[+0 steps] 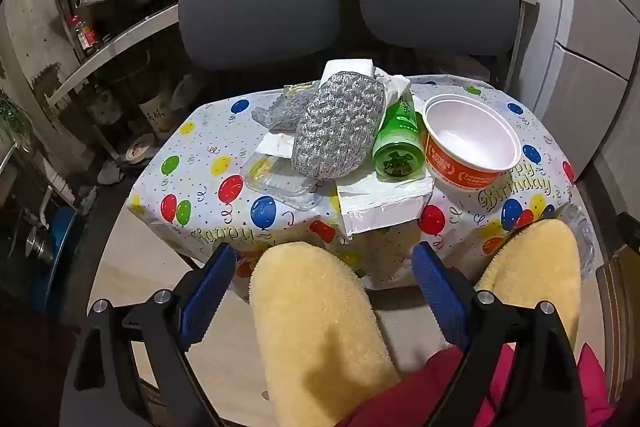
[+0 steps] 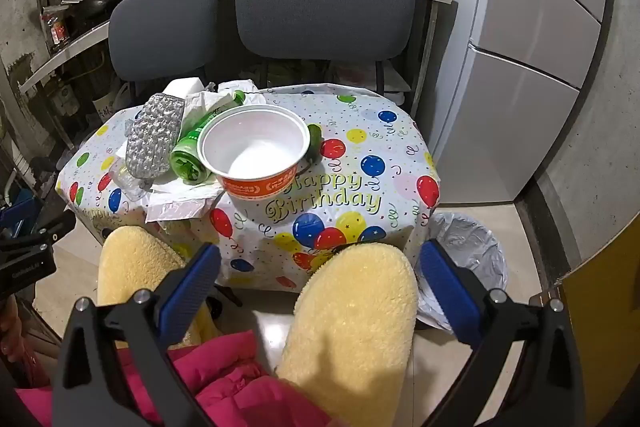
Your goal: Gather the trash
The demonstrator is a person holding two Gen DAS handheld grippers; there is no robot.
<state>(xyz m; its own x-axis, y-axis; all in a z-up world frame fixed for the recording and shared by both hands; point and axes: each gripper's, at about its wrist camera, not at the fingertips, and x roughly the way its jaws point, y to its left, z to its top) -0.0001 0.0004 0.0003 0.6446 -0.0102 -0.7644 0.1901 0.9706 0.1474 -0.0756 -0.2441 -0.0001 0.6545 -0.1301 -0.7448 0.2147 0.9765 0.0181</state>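
A small table with a balloon cloth [image 1: 208,187] [image 2: 380,163] holds a pile of trash: an orange paper bowl [image 1: 472,143] [image 2: 256,155], a green bottle on its side [image 1: 400,143] [image 2: 190,155], a silver foil pouch [image 1: 340,127] [image 2: 154,135], a clear plastic box [image 1: 280,179], a white padded envelope [image 1: 384,203] [image 2: 180,205] and crumpled tissue [image 1: 394,83]. My left gripper [image 1: 324,283] is open and empty, held low before the table over yellow-clad knees. My right gripper [image 2: 320,279] is open and empty, likewise short of the table.
Two grey chairs [image 1: 260,3] [image 2: 324,3] stand behind the table. A bin lined with a clear bag [image 2: 468,259] sits on the floor right of the table. A fridge [image 2: 532,59] stands at right, kitchen shelves [image 1: 112,43] at left.
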